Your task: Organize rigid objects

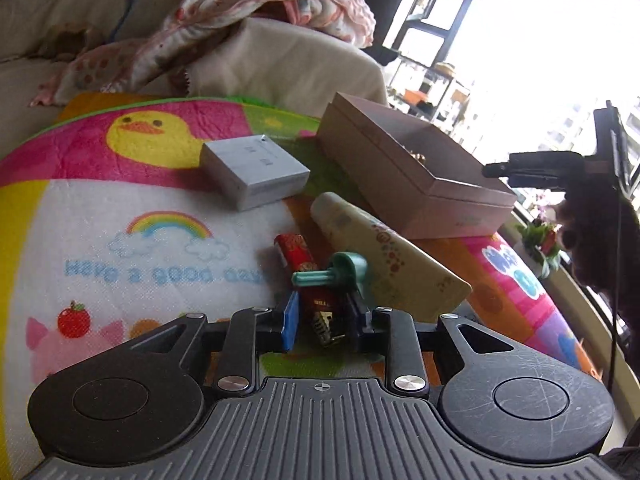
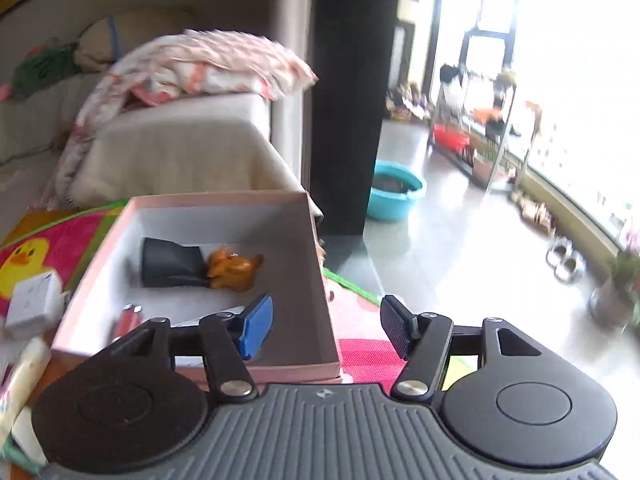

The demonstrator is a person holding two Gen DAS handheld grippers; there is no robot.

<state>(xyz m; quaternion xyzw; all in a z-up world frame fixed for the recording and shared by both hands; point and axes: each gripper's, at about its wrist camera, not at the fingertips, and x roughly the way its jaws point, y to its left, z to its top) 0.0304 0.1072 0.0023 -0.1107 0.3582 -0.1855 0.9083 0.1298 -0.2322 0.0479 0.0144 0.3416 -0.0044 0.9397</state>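
Observation:
My left gripper [image 1: 320, 320] is shut on a red lighter [image 1: 306, 280] that lies on the colourful mat, with a teal plastic piece [image 1: 336, 276] just beyond its right finger. A cream tube [image 1: 380, 252] lies to the right and a white box [image 1: 254, 170] sits further back. The pink open box [image 1: 416, 172] stands at the right. My right gripper [image 2: 326, 328] is open and empty, hovering over the near right corner of the pink box [image 2: 320, 272]. Inside are a black object [image 2: 170, 266], an orange toy [image 2: 234, 270] and a red item [image 2: 128, 320].
The mat [image 1: 120, 240] with a duck and rainbow print covers the table. A beige sofa with a crumpled blanket [image 1: 248, 12] stands behind. A teal basin [image 2: 394, 194], shelves and a potted plant [image 2: 620, 292] stand on the floor to the right.

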